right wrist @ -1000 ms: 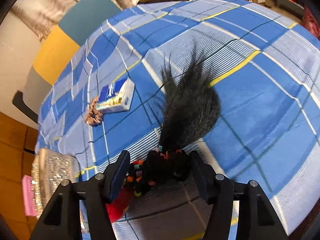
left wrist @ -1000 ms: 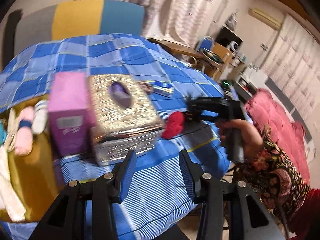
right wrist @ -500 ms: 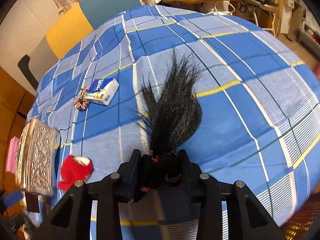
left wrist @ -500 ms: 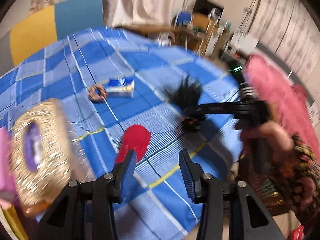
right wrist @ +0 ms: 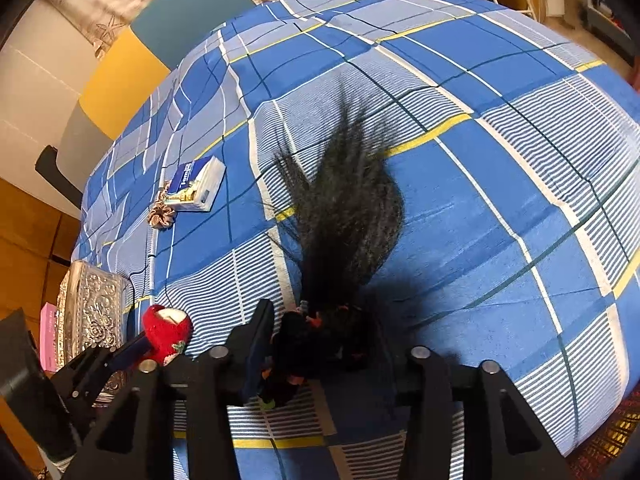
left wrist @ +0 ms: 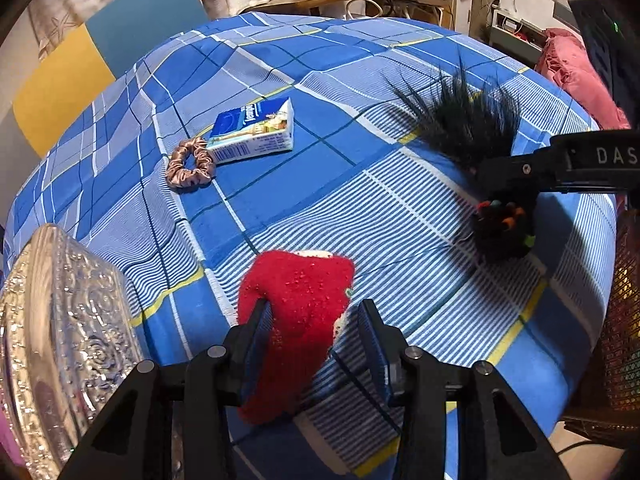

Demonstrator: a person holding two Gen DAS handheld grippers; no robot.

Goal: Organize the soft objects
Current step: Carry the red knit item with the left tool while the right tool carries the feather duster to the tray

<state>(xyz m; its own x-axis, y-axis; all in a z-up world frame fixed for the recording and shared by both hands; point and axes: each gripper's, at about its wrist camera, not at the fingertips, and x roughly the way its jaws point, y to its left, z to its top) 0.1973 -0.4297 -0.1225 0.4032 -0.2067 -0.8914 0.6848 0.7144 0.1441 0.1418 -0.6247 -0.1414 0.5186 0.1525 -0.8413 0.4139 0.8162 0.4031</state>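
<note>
While the left wrist view looks down on a blue plaid cloth [left wrist: 360, 184], the left gripper [left wrist: 316, 340] stands spread over a red fuzzy sock [left wrist: 296, 308], one blue pad against the sock's edge and the other pad clear of it, so nothing is pinched. The sock lies flat on the cloth, just in front of an embossed silver tissue box [left wrist: 60, 336] at the left. Further back, a pink scrunchie [left wrist: 190, 164] touches a small blue tissue pack [left wrist: 254, 132]. To the right, the right gripper [left wrist: 504, 184] reaches in from the edge onto a black hairpiece [left wrist: 464, 124] whose base carries a bundle of coloured hair ties [left wrist: 504, 228].

In the right wrist view, the hairpiece [right wrist: 344, 208] fans away across the cloth [right wrist: 500, 160], and its tied base [right wrist: 312, 340] sits between the right gripper's [right wrist: 320, 344] fingers. Those jaws have just been opening again after a squeeze; the left pad touches the bundle, but whether the right one presses it I cannot tell, as it is dark there. At the lower left, the left gripper [right wrist: 132, 350] meets the sock [right wrist: 166, 330] beside the silver box [right wrist: 92, 308], with the scrunchie [right wrist: 162, 214] and tissue pack [right wrist: 198, 184] well beyond.
</note>
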